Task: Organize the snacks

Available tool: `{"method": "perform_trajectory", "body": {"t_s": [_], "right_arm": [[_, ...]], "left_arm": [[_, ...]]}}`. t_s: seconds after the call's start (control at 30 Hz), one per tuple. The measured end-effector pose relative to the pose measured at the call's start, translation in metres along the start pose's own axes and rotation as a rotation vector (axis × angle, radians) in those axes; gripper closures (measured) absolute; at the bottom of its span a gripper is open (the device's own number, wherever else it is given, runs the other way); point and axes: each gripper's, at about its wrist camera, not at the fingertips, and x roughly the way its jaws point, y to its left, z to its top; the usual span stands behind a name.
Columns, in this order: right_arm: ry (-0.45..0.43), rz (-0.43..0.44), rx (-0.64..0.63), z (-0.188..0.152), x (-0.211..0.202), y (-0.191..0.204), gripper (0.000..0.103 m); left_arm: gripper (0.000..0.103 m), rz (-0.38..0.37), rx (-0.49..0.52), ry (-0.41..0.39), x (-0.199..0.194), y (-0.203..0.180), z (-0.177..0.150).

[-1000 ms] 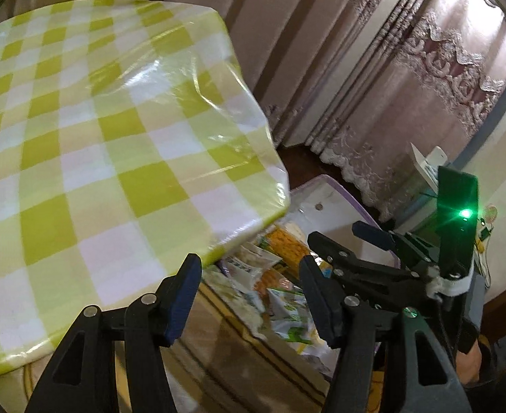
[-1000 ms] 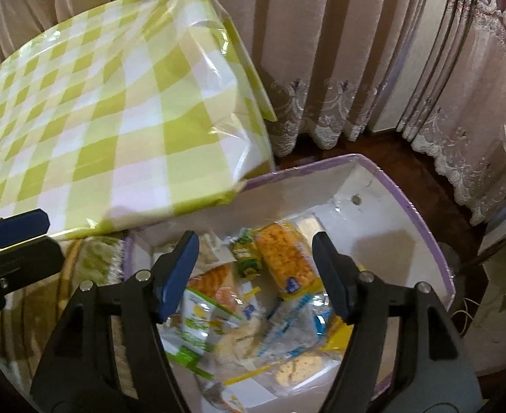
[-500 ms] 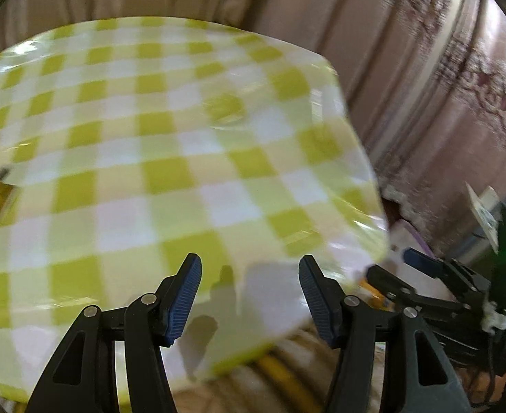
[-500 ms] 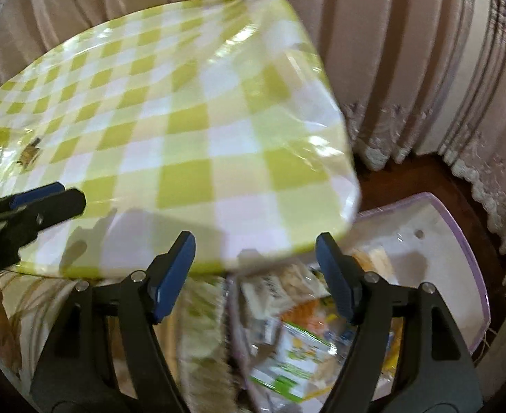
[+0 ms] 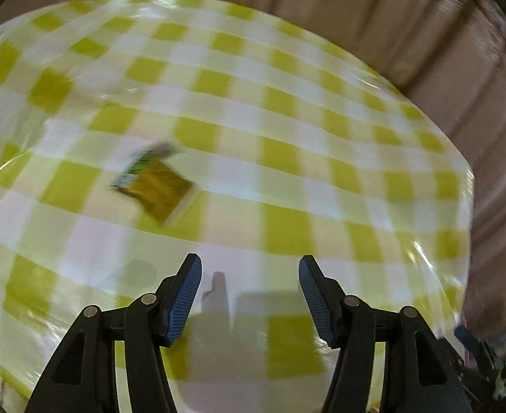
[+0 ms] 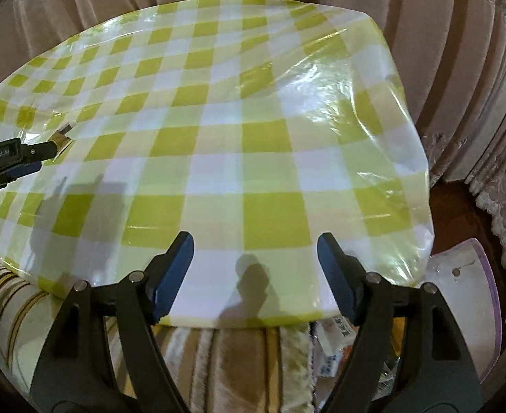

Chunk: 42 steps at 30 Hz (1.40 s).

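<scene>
The desk [image 6: 218, 144] top is almost wholly bare under its glossy checked cover, so the middle, the far edge and the right corner lie open to a pass from above. One flat snack packet [image 5: 154, 182] lies near the left part of the top, low enough to clear. The left tool [image 6: 15, 163] reaches in over the near-left edge and blocks that side. Curtains [image 6: 459, 51] hang close behind the far and right edges. Below the near-right corner the purple-rimmed bin [image 6: 473, 296], with snacks in it, closes the way down. The right tool [image 6: 254, 272], empty, its jaws just widened, hangs over the near edge.
</scene>
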Motion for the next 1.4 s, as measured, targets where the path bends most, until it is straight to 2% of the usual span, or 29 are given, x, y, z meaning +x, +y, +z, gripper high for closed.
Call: {"method": "perform_trajectory", "body": {"t_s": [0.1,0.23,0.57,0.7,0.83,0.9,0.93,1.03,1.2,1.33,1.4], "right_arm": [[0.002,0.005,0.0,0.005,0.005,0.005,0.025],[0.01,0.012,-0.007,0.01,0.012,0.014,0.025],[0.019,0.022,-0.033,0.015,0.022,0.029,0.023],[0.018,0.02,-0.035,0.017,0.023,0.032,0.023],[0.011,0.033,-0.034,0.023,0.025,0.041,0.019],[0.001,0.044,-0.043,0.028,0.026,0.05,0.019],[-0.001,0.048,-0.049,0.031,0.027,0.054,0.019],[-0.019,0.075,-0.065,0.042,0.03,0.07,0.018],[-0.049,0.102,-0.073,0.066,0.043,0.095,0.016],[-0.048,0.162,-0.08,0.091,0.06,0.123,0.016],[-0.052,0.198,-0.088,0.104,0.069,0.141,0.016]], "left_arm": [[0.043,0.04,-0.07,0.015,0.008,0.024,0.01],[0.043,0.042,-0.177,0.046,0.026,0.047,0.022],[0.043,0.029,-0.287,0.022,0.047,0.065,0.054],[0.043,0.07,-0.257,0.021,0.056,0.06,0.065],[0.044,0.164,-0.141,0.015,0.065,0.045,0.071],[0.053,0.217,-0.088,0.008,0.069,0.04,0.071],[0.054,0.228,-0.071,0.006,0.07,0.04,0.072],[0.059,0.234,-0.037,0.01,0.07,0.042,0.072],[0.062,0.177,-0.045,0.035,0.057,0.053,0.064],[0.063,0.12,-0.051,0.044,0.041,0.062,0.047],[0.066,0.118,-0.067,0.036,0.032,0.07,0.039]]}}
